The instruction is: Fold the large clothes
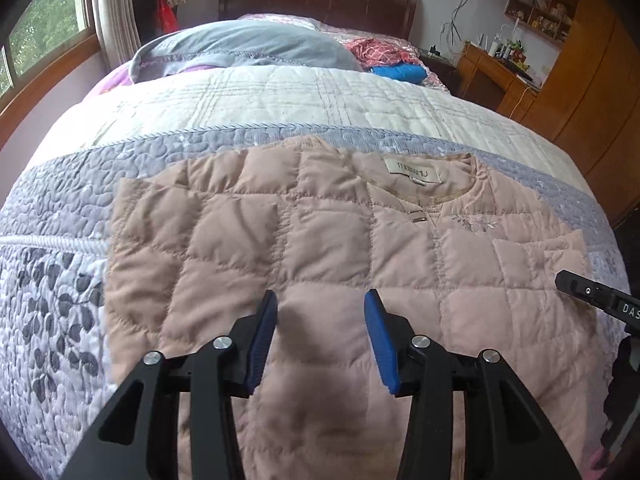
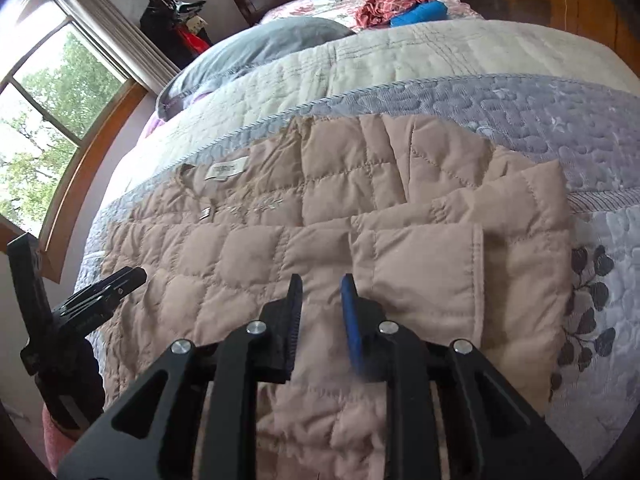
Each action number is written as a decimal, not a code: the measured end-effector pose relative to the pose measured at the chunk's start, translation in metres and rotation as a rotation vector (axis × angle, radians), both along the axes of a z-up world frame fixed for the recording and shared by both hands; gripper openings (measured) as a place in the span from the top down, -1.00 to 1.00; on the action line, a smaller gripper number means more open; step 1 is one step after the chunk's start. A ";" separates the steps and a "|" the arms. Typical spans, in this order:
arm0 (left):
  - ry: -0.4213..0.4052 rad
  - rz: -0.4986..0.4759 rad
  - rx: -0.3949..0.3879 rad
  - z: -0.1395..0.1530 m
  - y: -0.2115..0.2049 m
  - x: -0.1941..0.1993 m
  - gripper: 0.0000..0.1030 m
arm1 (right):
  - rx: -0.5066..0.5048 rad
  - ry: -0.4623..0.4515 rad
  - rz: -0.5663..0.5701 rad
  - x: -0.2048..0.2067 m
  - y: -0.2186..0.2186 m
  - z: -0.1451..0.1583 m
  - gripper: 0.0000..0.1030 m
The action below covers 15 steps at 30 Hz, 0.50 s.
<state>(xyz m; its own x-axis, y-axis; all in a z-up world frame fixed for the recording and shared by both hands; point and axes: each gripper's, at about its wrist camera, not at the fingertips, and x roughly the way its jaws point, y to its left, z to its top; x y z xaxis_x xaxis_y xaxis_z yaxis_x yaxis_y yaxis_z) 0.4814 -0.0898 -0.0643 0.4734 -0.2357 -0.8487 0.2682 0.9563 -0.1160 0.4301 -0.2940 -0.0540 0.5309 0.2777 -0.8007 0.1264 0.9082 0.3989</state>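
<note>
A quilted bedspread point(image 1: 280, 92) covered the bed. On it the pink quilted jacket point(image 1: 320, 248) lay flat, its collar point(image 1: 432, 188) toward the headboard point(image 1: 316, 4), its long axis toward the bed's foot. The left gripper point(image 1: 320, 312) stood open above it; the right gripper point(image 2: 320, 292) stood narrowly open, holding nothing

A home bedroom — ahead of the tool lies a made bed point(image 1: 280, 96) under a quilted bedspread, a grey pillow point(image 1: 248, 50) and dark wooden headboard point(image 1: 316, 4) beyond it. Far left of the tool a curtained window point(image 1: 44, 36) shows trees; far right stands a cluttered wooden desk point(image 1: 496, 76) — lived-in, domestic.
</note>
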 end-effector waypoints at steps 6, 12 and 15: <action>-0.005 -0.030 -0.002 0.021 0.087 -0.091 -0.20 | -0.028 -0.096 0.085 -0.121 -0.010 0.033 0.05; 0.043 0.037 -0.005 0.007 0.179 -0.205 -0.32 | -0.057 -0.085 0.157 -0.252 -0.006 0.020 -0.20; 0.088 0.091 -0.100 -0.007 0.215 -0.256 -0.34 | -0.041 -0.063 0.175 -0.306 -0.002 0.009 -0.32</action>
